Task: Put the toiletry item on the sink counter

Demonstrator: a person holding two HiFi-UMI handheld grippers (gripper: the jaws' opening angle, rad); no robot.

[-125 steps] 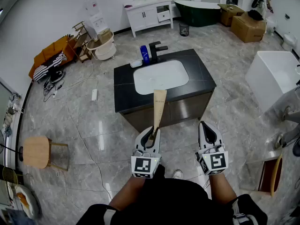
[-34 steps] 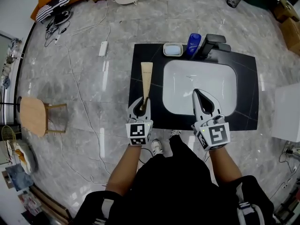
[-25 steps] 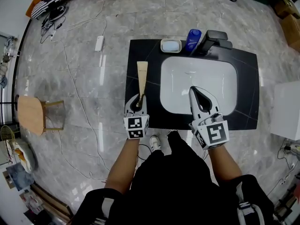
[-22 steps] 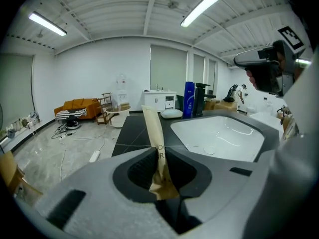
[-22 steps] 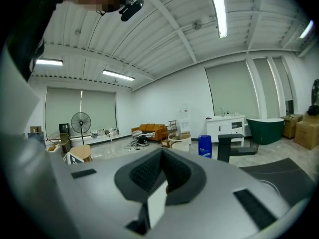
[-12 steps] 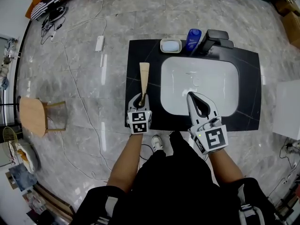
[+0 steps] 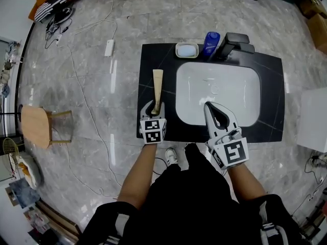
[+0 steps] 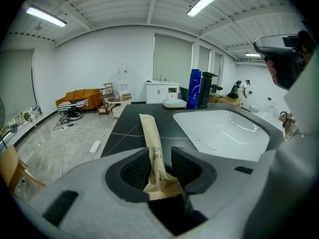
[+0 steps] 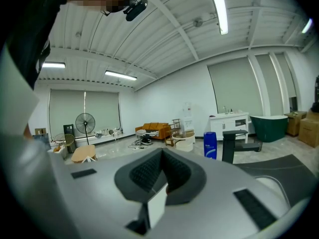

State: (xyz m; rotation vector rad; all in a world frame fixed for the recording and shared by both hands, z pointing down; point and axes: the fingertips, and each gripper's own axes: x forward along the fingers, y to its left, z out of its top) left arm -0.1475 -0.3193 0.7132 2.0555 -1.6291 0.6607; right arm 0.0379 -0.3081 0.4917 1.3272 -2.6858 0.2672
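**Packet down on the counter, left claw letting go**

The black sink counter [image 7: 271, 91] fills the middle of the head view, with its white basin [image 7: 217, 93] set into it. The left gripper [image 7: 153, 106] sits at the counter's near left edge. Its jaws are opening, and the brown paper toiletry packet [image 7: 157, 86] lies lengthwise between them, on the dark top just left of the basin. The left gripper view shows a gap between the packet and at least one pad, so the grip looks released. The right gripper [image 7: 208, 106] hangs over the basin's near rim, clenched on nothing.

By my reading the placing is all but done: the packet rests on the counter, and only drawing the left gripper clear is left.

The packet's near end is tucked inside the jaws, its print is partly covered, and the paper hides what it contains. Behind the basin stand a black faucet [image 7: 232, 44], a blue bottle [image 7: 210, 41] and a soap dish [image 7: 187, 50], whose contents are too small to tell.
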